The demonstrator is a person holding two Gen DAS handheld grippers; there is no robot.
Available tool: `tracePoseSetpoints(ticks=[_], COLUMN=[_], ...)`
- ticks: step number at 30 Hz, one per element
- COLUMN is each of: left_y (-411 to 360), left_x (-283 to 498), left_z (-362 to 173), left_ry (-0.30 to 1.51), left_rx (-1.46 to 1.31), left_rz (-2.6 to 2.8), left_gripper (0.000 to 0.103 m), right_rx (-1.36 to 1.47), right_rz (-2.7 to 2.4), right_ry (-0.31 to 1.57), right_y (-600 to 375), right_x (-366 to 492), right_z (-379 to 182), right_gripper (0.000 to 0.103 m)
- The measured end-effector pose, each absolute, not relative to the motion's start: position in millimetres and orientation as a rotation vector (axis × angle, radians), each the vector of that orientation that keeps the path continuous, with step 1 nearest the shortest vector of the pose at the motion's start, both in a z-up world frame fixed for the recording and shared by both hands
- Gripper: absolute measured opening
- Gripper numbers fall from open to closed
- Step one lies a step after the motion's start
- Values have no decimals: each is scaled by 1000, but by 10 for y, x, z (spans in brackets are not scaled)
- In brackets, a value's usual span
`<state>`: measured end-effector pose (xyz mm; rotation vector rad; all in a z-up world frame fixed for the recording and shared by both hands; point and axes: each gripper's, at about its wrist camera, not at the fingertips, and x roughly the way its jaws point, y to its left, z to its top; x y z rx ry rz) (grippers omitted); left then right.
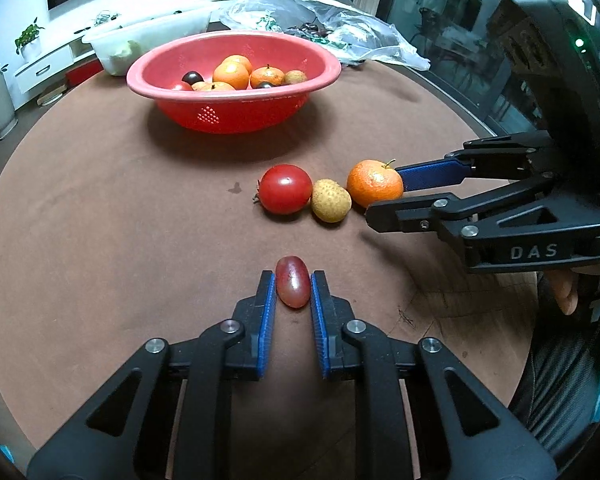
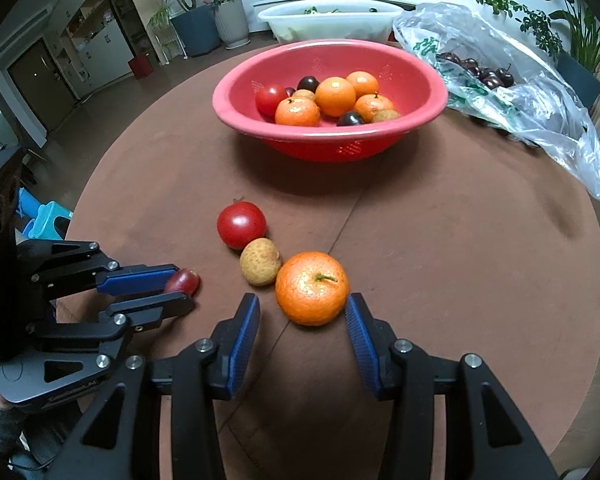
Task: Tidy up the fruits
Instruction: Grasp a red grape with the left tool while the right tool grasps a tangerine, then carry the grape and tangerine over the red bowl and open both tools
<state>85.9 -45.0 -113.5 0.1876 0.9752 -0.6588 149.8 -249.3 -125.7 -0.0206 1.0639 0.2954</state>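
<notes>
The left tool [image 1: 293, 286] is nearest in its own view, its blue pads pressed on both sides of a small reddish grape [image 1: 292, 287] that lies on the brown bench [image 1: 100, 220]. No earlier picture is given, so only the grip itself can be told — the pads touch the grape left and right. In the right wrist view the same grape [image 2: 184, 281] peeks out beyond the left tool's [image 2: 180, 290] upper blue pad.

The right tool [image 2: 302, 314] stands part-way apart, with an orange [image 2: 312, 288] just ahead of its tips. The right pad is at the orange's edge, perhaps touching; the left pad is clear of it, so the fruit is not gripped. From the left wrist view the right tool [image 1: 384, 192] comes in from the right, and the orange [image 1: 374, 183] sits between its two fingers.

Three fruits lie in a short row on the bench, touching each other: the orange, a pale rough-skinned lychee [image 2: 259, 261] and a red tomato [image 2: 241, 225] farthest from the right tool.

Further back stands a red basket [image 2: 420, 80] holding several oranges, a tomato, dark plum-like fruits and a lychee. To its right lies a clear plastic bag [image 2: 540, 120] with dark cherries [image 2: 484, 72] inside. Behind the basket is a white tub [image 2: 328, 20] — beyond it, potted plants line a white wall.
</notes>
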Motion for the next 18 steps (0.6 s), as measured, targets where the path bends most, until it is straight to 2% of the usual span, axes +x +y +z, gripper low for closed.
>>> tracePoseSetpoints(ticks=[4,8,18], left_y=[-404,-346,-231], left_x=[862,874,1057], left_z=[-1092,-1032,-898], left_ry=[960,945,916], left_rx=[181,175,152], left_rz=[-646,-622,-566], left_gripper=[16,16,16], right_rx=[-15,-6,49], right_rz=[285,283,255], right_ry=[1082,1072,978], right_y=[-2511,-2533,-2726], right_x=[1545,1553,1544], right_z=[-1310,-1312,-1001], right_gripper=[48,40,39])
